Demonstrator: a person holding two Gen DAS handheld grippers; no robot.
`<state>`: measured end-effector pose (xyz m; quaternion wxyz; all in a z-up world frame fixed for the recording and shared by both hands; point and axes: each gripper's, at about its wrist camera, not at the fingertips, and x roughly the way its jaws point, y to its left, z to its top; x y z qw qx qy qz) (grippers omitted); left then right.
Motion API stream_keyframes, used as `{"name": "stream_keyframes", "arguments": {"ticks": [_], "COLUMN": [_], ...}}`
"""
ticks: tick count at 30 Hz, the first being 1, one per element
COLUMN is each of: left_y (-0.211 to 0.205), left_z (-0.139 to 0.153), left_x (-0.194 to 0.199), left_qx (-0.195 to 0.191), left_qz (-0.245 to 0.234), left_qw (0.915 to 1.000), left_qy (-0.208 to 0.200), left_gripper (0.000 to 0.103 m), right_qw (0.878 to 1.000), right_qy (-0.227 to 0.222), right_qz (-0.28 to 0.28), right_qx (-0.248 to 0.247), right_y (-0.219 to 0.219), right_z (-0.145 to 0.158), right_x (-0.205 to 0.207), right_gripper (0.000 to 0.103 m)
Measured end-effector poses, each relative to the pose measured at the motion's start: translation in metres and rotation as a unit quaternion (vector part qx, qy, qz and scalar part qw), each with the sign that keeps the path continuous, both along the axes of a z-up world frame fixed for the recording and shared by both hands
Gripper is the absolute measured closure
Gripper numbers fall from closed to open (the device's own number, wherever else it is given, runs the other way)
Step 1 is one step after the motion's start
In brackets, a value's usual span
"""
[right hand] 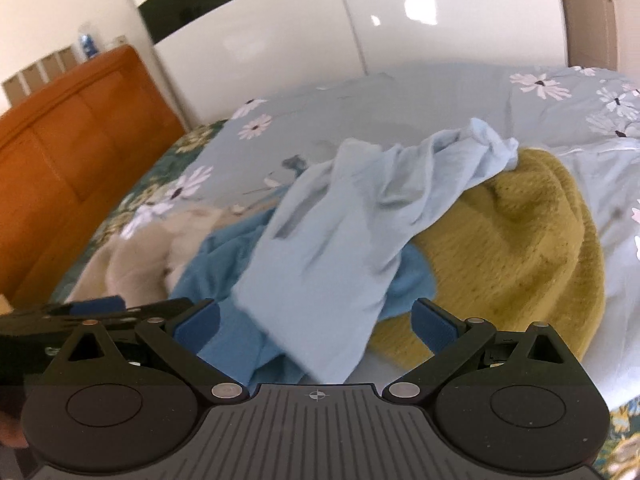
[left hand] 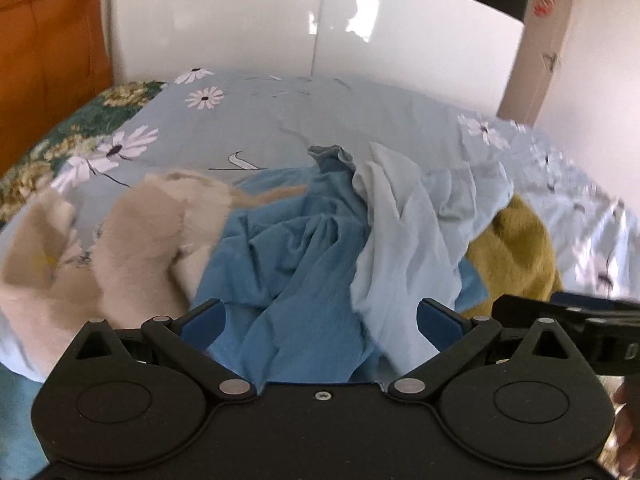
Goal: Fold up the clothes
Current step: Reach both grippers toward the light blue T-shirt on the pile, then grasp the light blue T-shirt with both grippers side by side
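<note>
Bed (left hand: 256,120): carries the whole heap on a pale blue daisy-print cover; a soft, yielding surface, so cloth pressed flat on it may sink and wrinkle rather than crease sharply

Heap of clothes: four garments lie crumpled and overlapping near the bed's front edge, none of them folded or flat as they lie

Mustard garment (right hand: 520,240): the bulkiest piece, at the right of the heap; thick, fuzzy knit, likely the heaviest and least slippery; it should hold a fold but make a fat bundle; best taken by a hem or shoulder edge

Beige garment (left hand: 140,232): at the left, plush and fluffy; probably light yet bulky, easy to pinch anywhere on its pile

Blue garment (left hand: 288,248): in the middle, partly under the others; thin, limp, heavily creased; it will drape and slide, so two separate points along one edge would suit it

Pale blue garment (right hand: 328,248): draped on top, over the blue and mustard ones; thin, very light, floppy; its near loose edge lies between the right claw's fingers and looks the easiest hold

Left claw (left hand: 320,316): spread wide, holding nothing, above the blue garment's near edge

Right claw (right hand: 316,320): spread wide, holding nothing, just beside the left one

Stage: fits a heap awaiting sorting or one partly worked through
</note>
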<state>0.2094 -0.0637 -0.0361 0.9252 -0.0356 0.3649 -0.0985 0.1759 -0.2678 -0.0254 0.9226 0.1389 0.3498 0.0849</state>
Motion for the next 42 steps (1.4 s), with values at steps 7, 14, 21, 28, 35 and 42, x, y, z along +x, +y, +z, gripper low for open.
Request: {"name": "stream_keyframes", "arguments": {"ticks": [7,14,21,28,35,42], "left_y": [-0.016,-0.032,-0.044,-0.053,-0.055,-0.062], "left_z": [-0.009,-0.026,-0.038,-0.05,-0.053,-0.047], "left_x": [0.032,0.059,0.074,0.086,0.089,0.093], "left_qx": [-0.012,-0.019,-0.013,-0.02,-0.021,-0.013], "left_qz": [0.001,-0.028,-0.042,-0.051,-0.059,-0.051], "left_qw": [0.9999,0.9993,0.9987,0.9977,0.997,0.997], "left_qy": [0.004,0.016,0.026,0.04,0.046,0.057], "left_gripper": [0.004,0.016,0.038,0.06,0.08,0.093], "right_qw": [1.0,0.999,0.998,0.997,0.995,0.995], "right_qy": [-0.002,0.002,0.026,0.051,0.075,0.071], "right_qz": [-0.027,-0.049,-0.052,-0.053,-0.069,-0.068], "right_qx": [0.004,0.01,0.006,-0.009,-0.008,0.028], "right_y": [-0.026,-0.043,-0.045,-0.046,-0.047,-0.048], "right_z": [-0.014,-0.021,-0.036,-0.049,-0.059,-0.049], "right_x": [0.053,0.097,0.133,0.164,0.17,0.165], "right_gripper": [0.001,0.005,0.03,0.051,0.069,0.098]}}
